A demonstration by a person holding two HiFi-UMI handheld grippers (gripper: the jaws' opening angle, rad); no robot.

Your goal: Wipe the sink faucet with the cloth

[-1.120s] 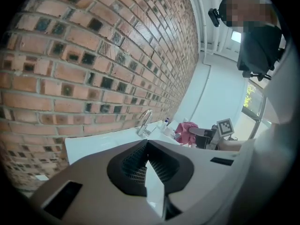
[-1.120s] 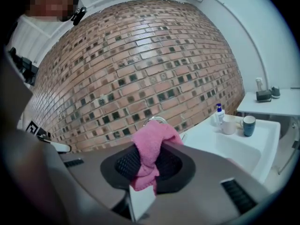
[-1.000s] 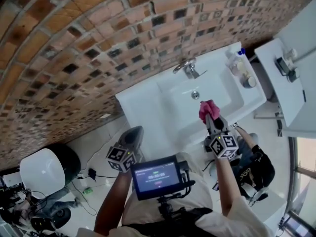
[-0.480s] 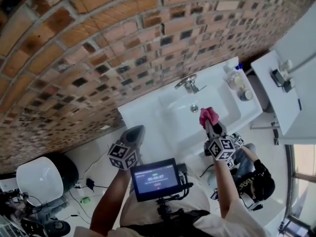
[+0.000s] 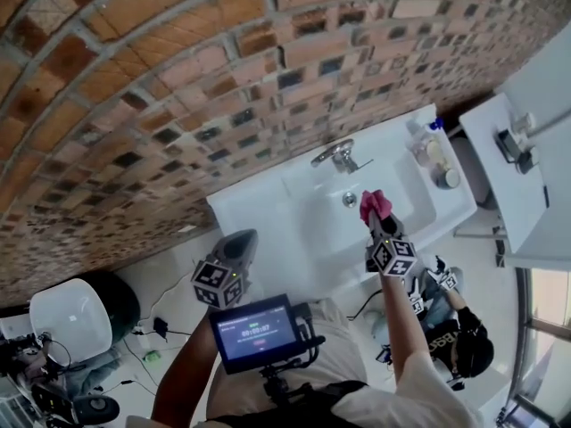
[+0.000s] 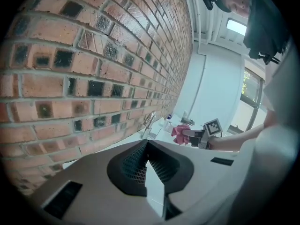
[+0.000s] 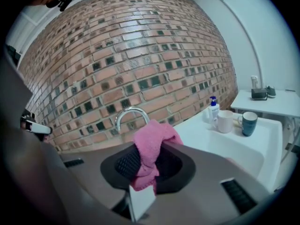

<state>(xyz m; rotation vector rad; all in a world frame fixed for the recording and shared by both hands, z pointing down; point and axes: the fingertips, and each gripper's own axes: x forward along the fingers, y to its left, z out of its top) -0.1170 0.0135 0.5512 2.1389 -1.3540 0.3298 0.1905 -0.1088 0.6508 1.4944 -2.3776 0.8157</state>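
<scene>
We grip the pink cloth (image 7: 151, 149) in our right gripper (image 5: 378, 217), above the white sink's (image 5: 268, 212) basin, near the faucet (image 5: 334, 154) but apart from it. Our left gripper (image 5: 241, 239) hangs at the sink's near left edge, jaws pressed together on nothing. A white mug (image 7: 225, 121) and a teal mug (image 7: 248, 123) stand at the right.

Left gripper (image 5: 241, 239) and right gripper (image 5: 376, 214) are grey moulded shells with black ribbed pads (image 6: 132, 164); each bears a cube (image 5: 219, 283) of black-and-white square markers; the person wears a pale short-sleeved top (image 5: 393, 407); a black-framed screen (image 5: 255, 331) with a teal display sits on a black bracket.
</scene>
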